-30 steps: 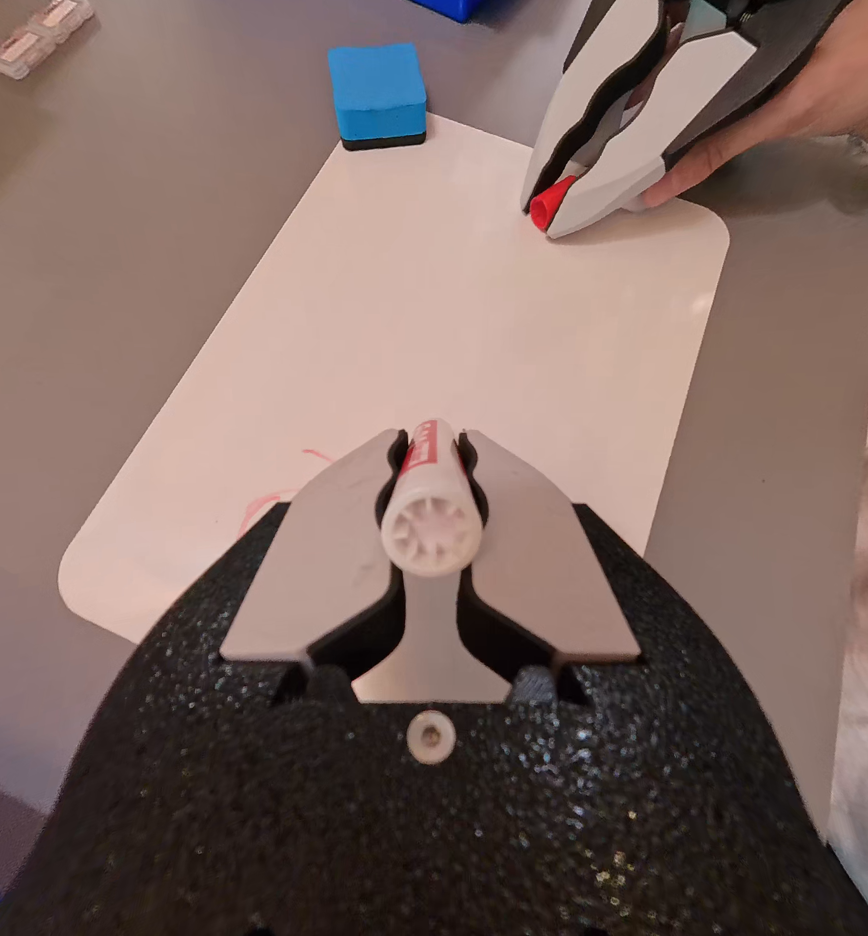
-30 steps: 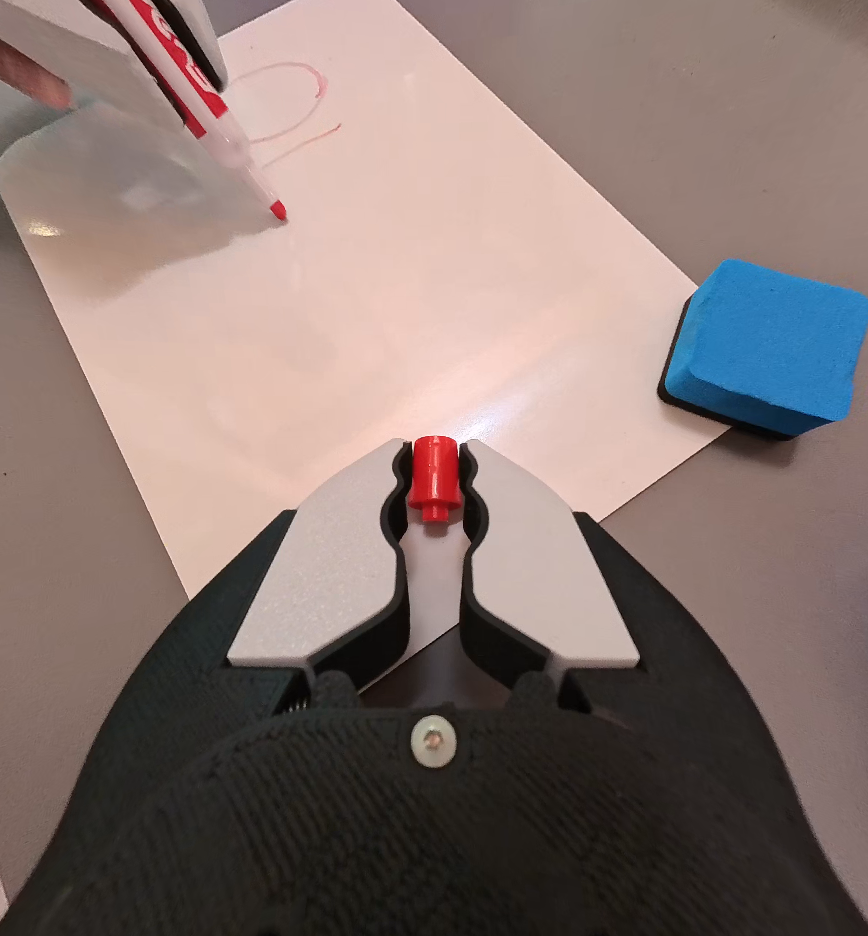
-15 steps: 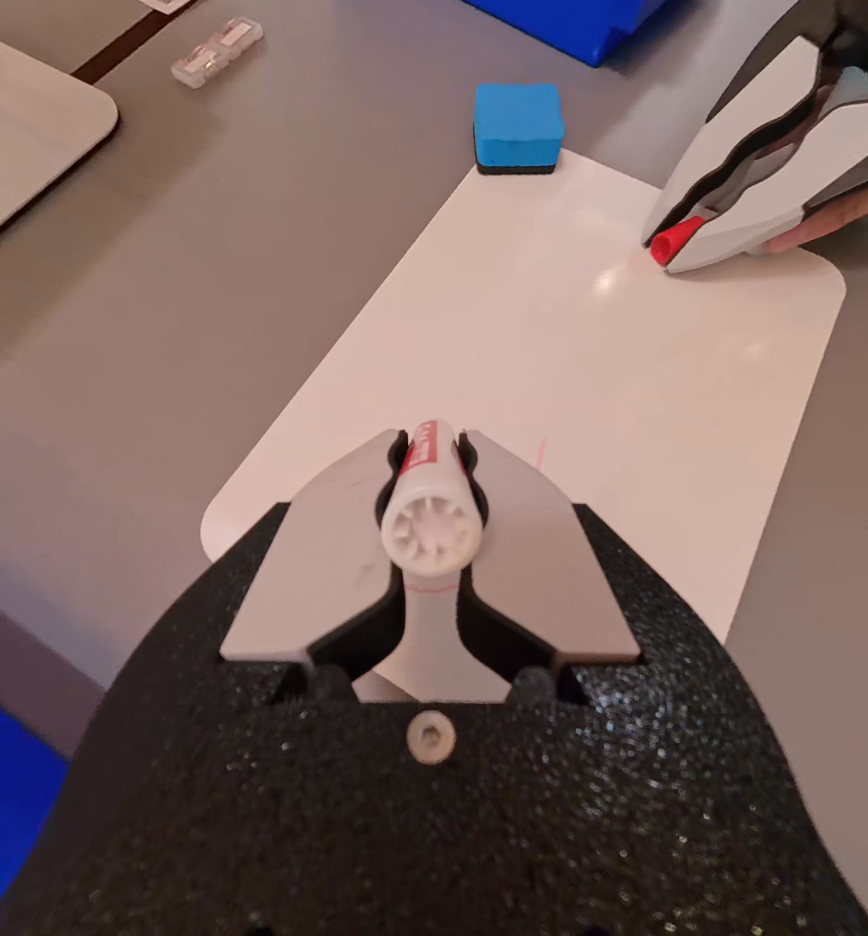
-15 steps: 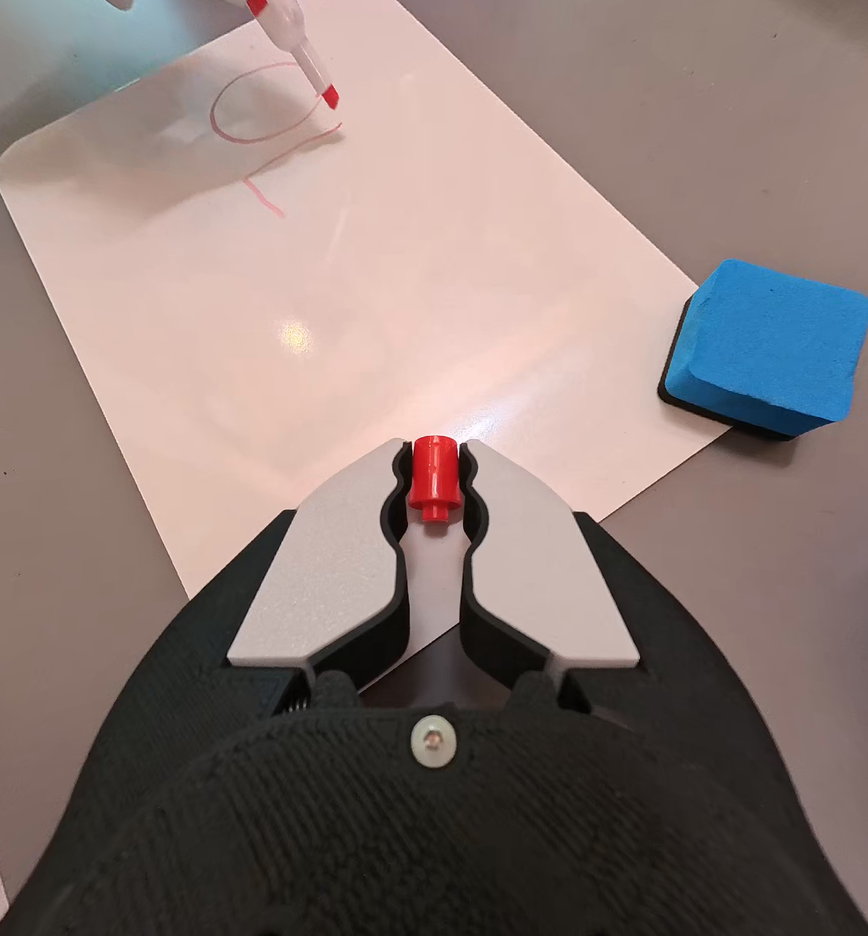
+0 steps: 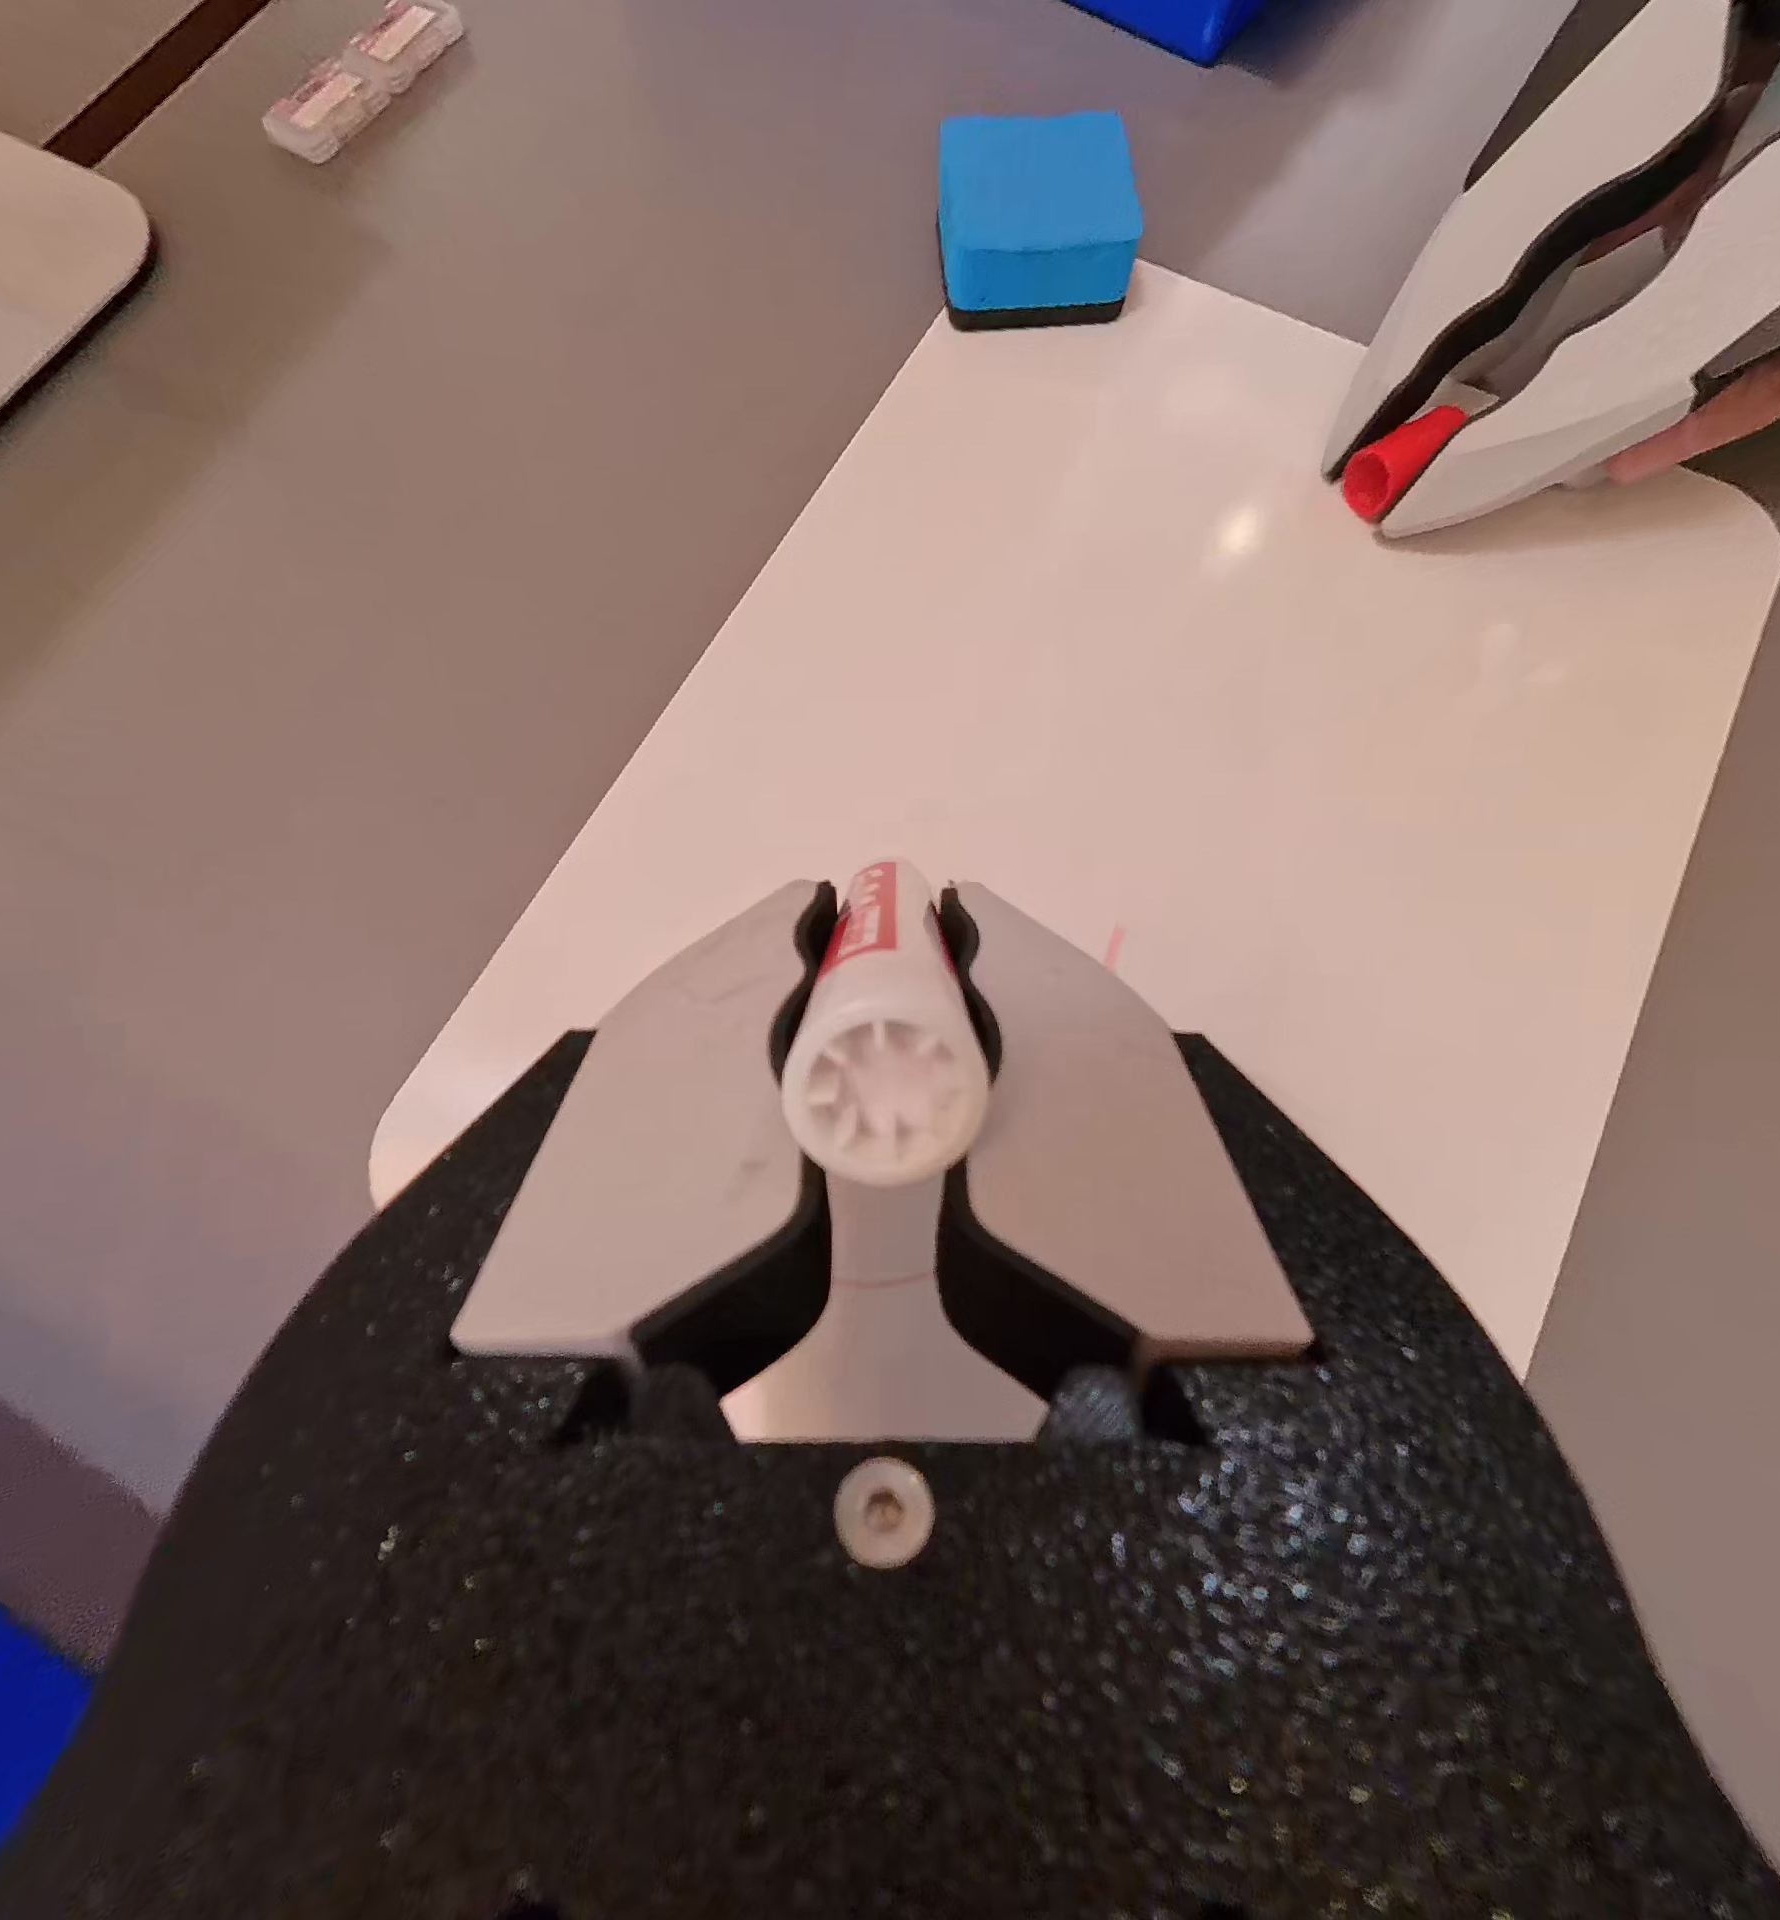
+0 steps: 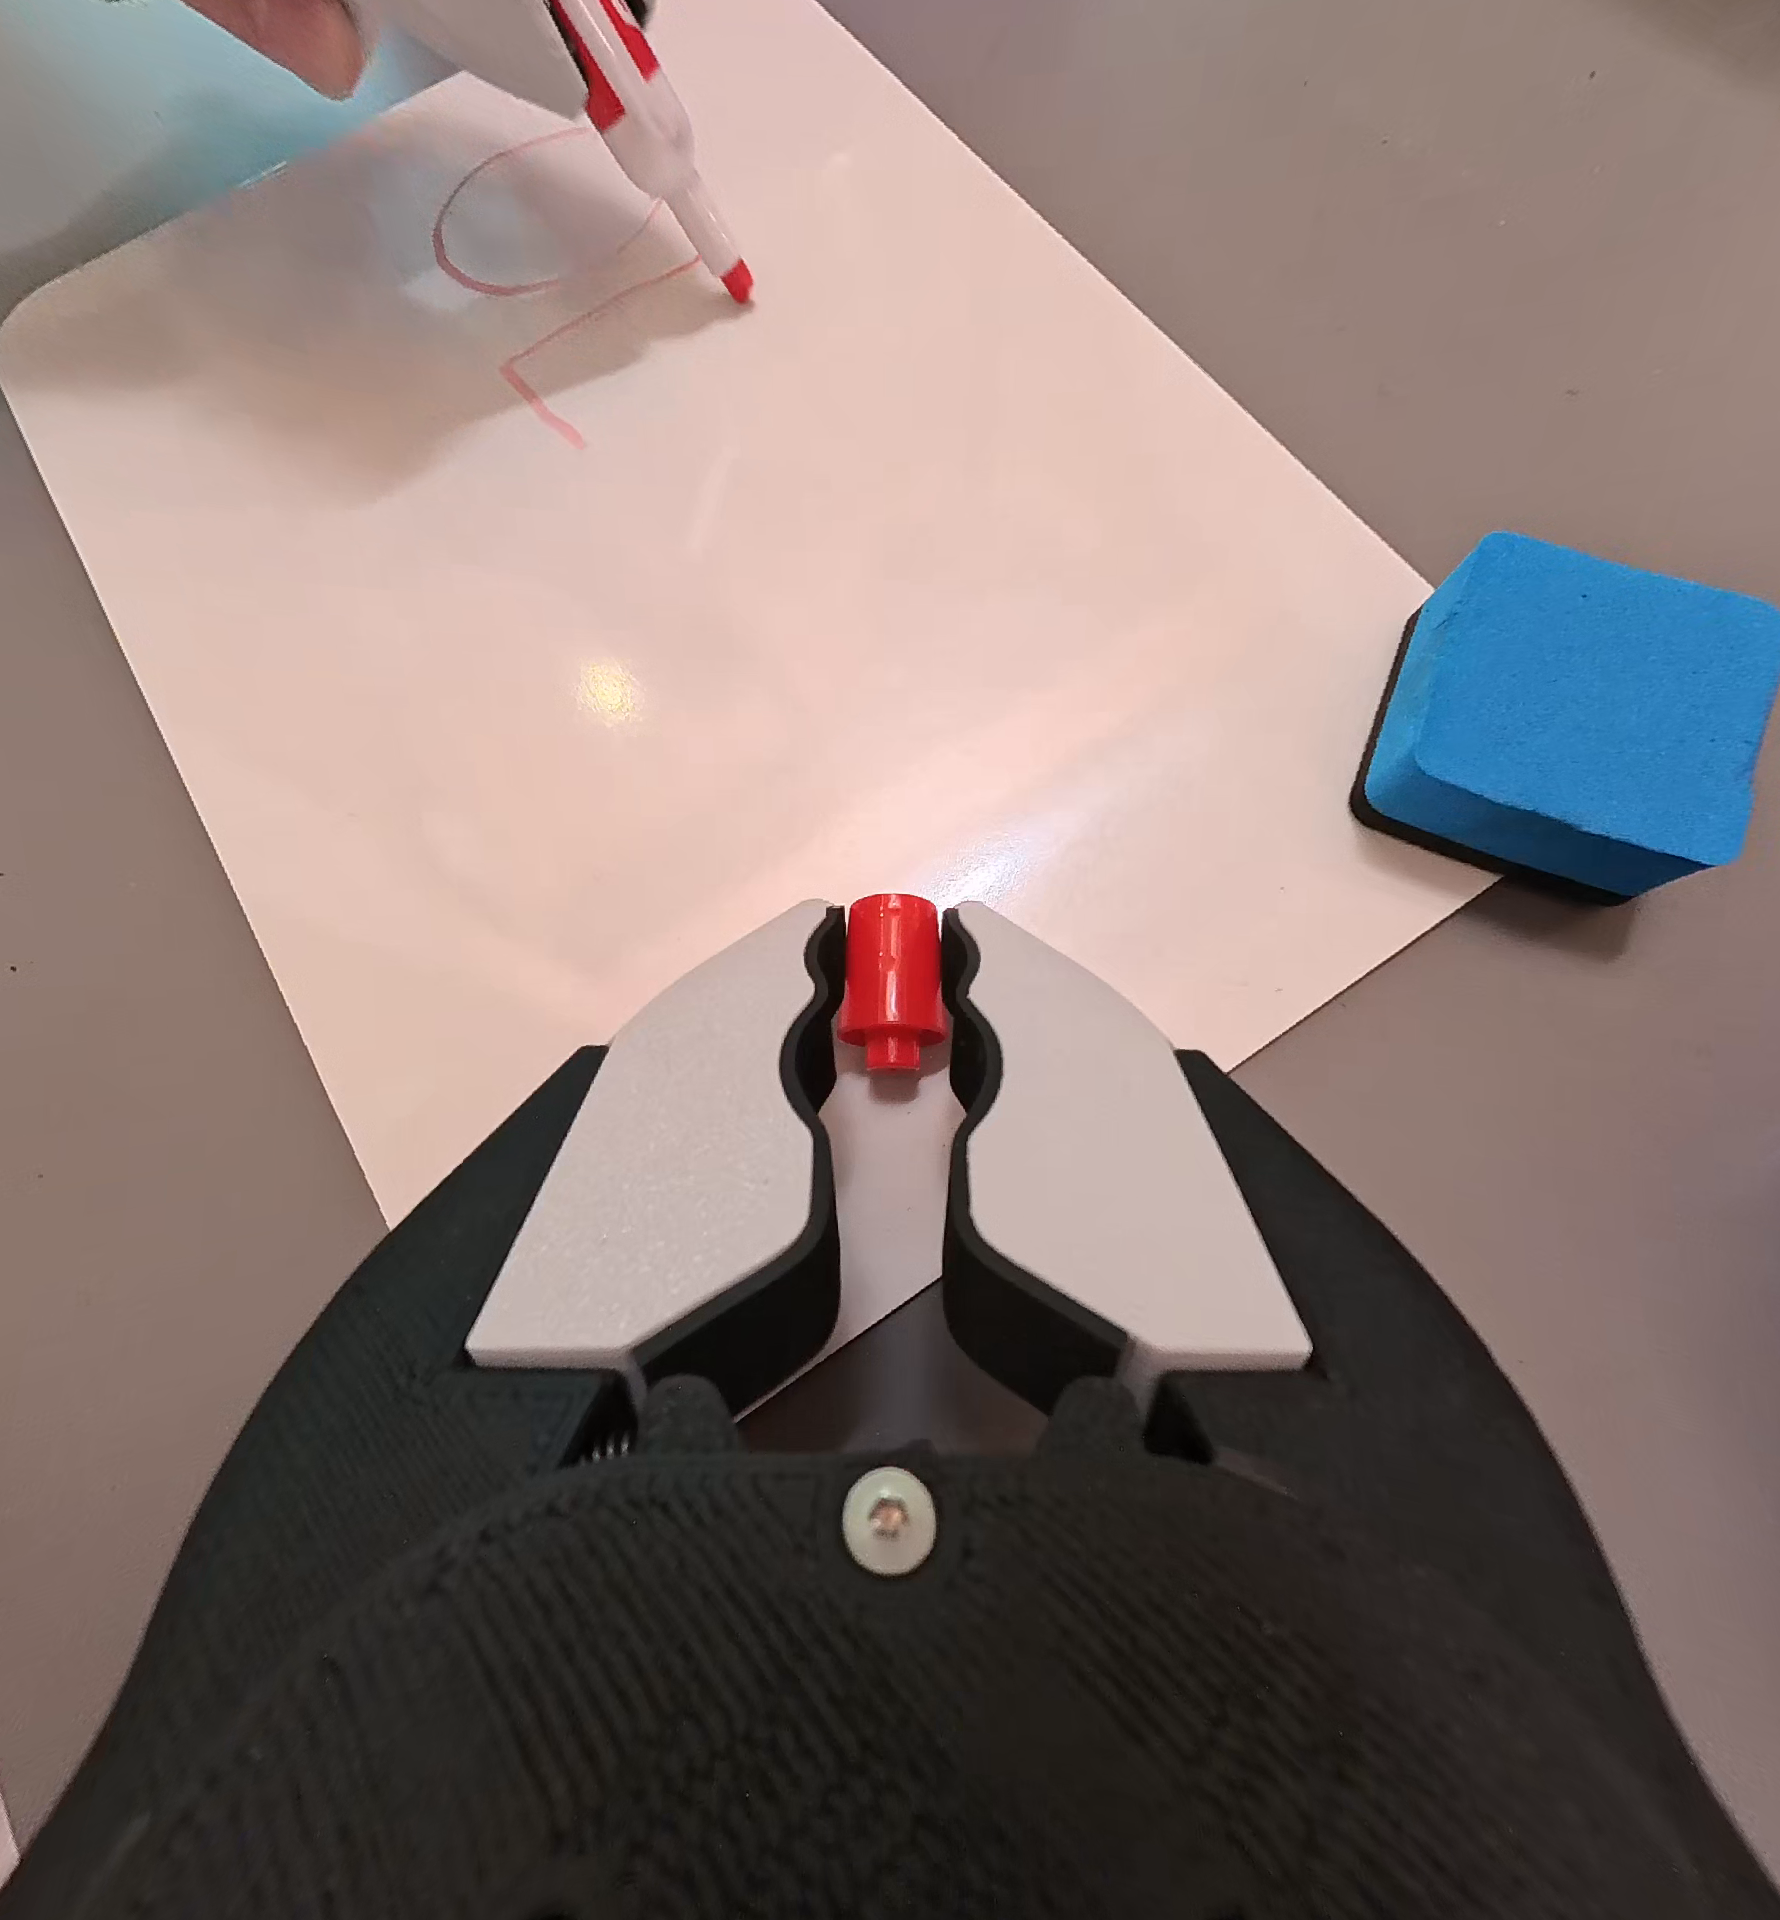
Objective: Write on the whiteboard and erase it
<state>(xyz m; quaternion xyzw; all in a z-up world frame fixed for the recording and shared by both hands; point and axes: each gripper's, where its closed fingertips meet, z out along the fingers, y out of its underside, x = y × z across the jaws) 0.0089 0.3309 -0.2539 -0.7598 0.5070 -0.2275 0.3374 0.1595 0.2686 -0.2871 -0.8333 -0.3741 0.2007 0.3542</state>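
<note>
Off to the side on the gray table (image 5: 366,540): 2 small clear plastic cases (image 5: 361,78), plus a blue box (image 5: 1177,21) at the far edge.

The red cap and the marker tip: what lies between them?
Only bare whiteboard, as the right wrist view shows, between the red cap and the marker tip.

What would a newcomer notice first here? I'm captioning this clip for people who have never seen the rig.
Probably the red marker clamped in the left gripper, its tip at the red scribble near the far corner of the whiteboard in the right wrist view. Next, the small red cap pinched in the right gripper at the board's near edge. Then the bright blue eraser, sitting on the grey table at the board's right corner.
</note>
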